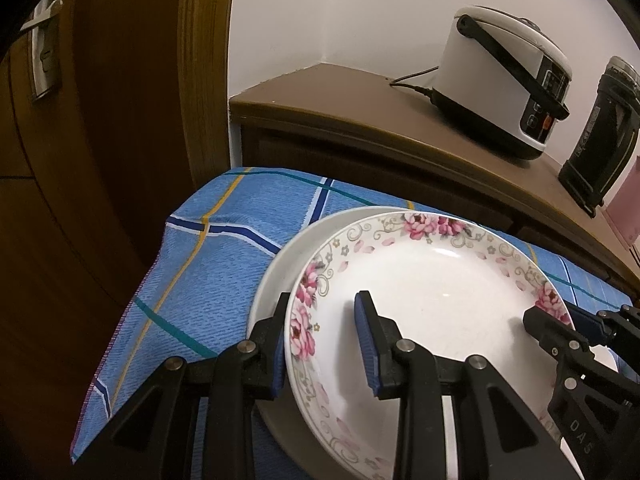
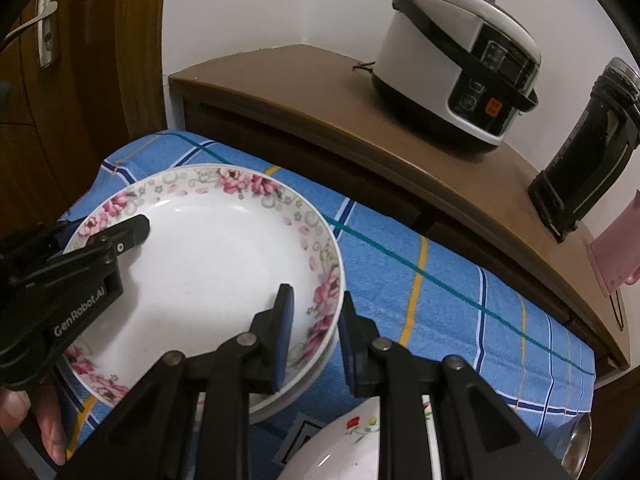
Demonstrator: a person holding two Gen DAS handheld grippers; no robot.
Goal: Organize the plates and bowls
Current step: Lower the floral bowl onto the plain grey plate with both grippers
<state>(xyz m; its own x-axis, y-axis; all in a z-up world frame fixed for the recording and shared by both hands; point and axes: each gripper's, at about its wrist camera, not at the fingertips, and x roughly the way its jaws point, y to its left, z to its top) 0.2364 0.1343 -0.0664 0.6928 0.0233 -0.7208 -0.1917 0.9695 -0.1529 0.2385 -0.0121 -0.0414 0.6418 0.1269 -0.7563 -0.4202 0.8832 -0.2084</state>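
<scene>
A floral plate (image 1: pixel 432 288) (image 2: pixel 208 264) with pink roses on its rim lies over a plain white plate (image 1: pixel 276 268), shifted a little to the right of it. I cannot tell whether it rests on the white plate or hangs just above it. My left gripper (image 1: pixel 324 340) (image 2: pixel 100 232) is shut on the left rim, one finger inside the dish and one outside. On the opposite rim my right gripper (image 2: pixel 316 332) (image 1: pixel 568 322) is shut the same way. A white bowl (image 2: pixel 360 448) with a small flower print shows at the bottom of the right wrist view.
Both plates sit on a table under a blue checked cloth (image 1: pixel 208 260) (image 2: pixel 460 300). Behind it a wooden cabinet (image 1: pixel 360 120) carries a white rice cooker (image 1: pixel 500 80) (image 2: pixel 456 64) and a black jug (image 2: pixel 588 152). A wooden door (image 1: pixel 100 120) stands left. A metal spoon (image 2: pixel 580 448) lies beside the bowl.
</scene>
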